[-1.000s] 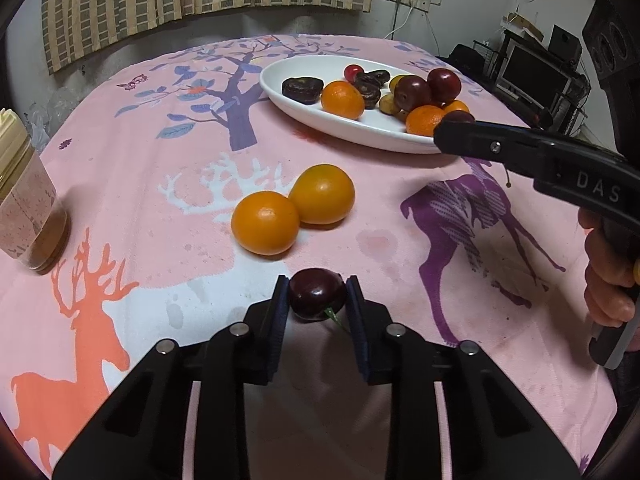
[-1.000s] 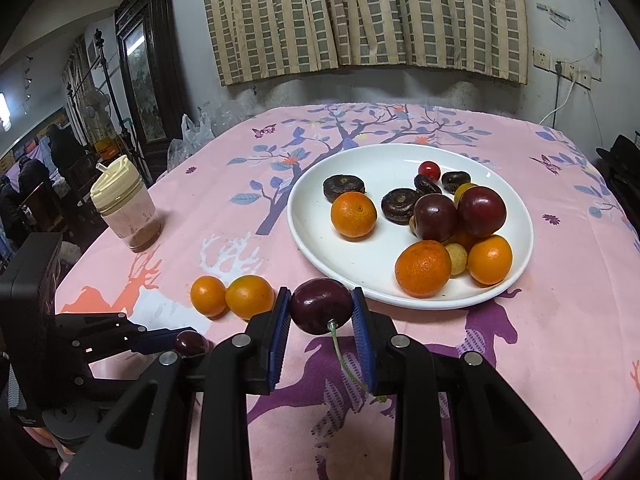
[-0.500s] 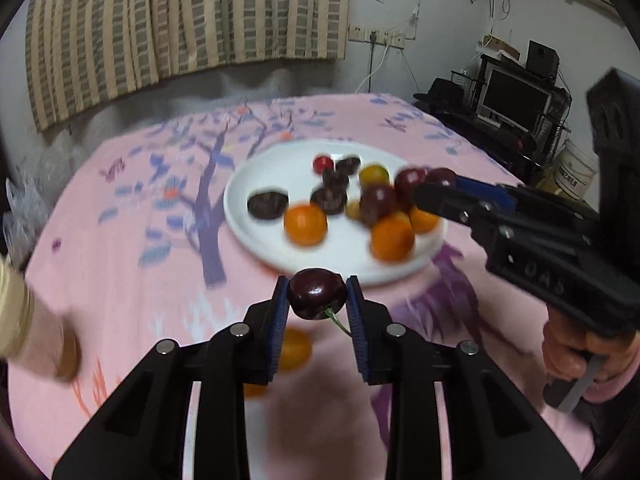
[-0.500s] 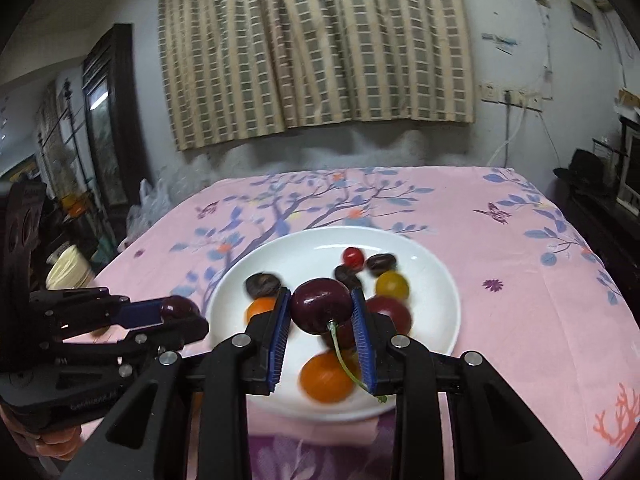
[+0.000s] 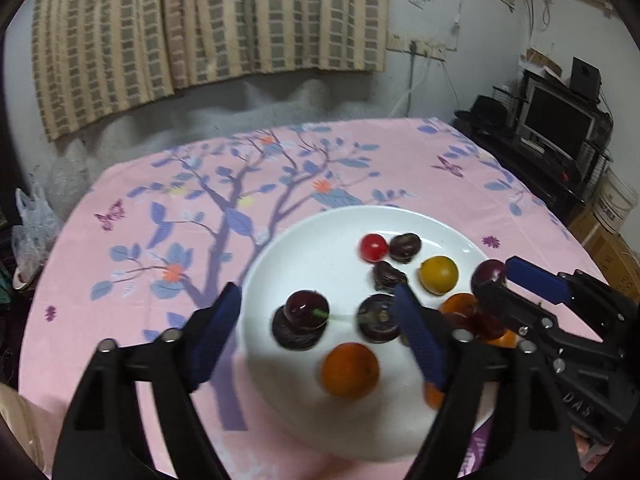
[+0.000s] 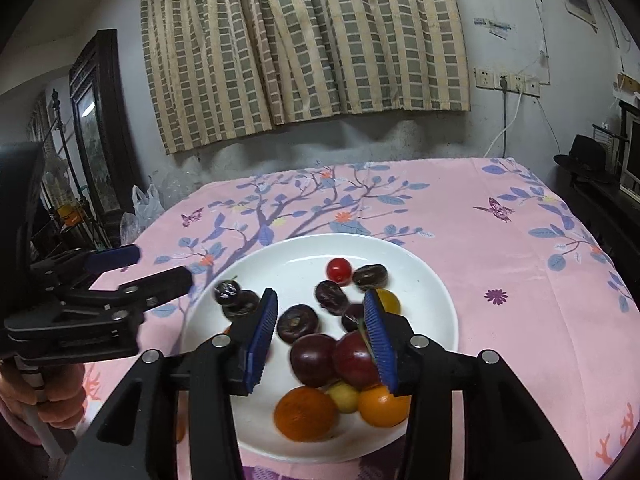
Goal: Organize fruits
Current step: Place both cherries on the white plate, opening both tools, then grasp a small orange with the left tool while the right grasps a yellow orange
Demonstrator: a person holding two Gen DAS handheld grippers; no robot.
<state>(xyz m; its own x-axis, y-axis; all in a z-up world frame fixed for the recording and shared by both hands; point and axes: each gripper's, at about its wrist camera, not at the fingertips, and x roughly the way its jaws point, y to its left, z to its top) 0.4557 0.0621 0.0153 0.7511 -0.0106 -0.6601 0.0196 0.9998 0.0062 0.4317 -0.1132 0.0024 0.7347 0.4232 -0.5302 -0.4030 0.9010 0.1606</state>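
Between the wide-parted left tongs [image 5: 320,332], jaws just opened: dark red round cherry [image 5: 307,306], let go, sitting atop a dark wrinkled fruit on the white round plate [image 5: 320,232]. Stem pointing right, toward the right tongs [image 6: 320,336], also just opened, holding nothing, second cherry [image 6: 354,358] against one pad. Light, smooth, prone to roll; best pinched gently across the middle.

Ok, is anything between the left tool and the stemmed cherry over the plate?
Nothing visible. The left tool has just been opening; its jaws stand wide. The cherry sits clear between them, against a dark flat fruit on the white plate.
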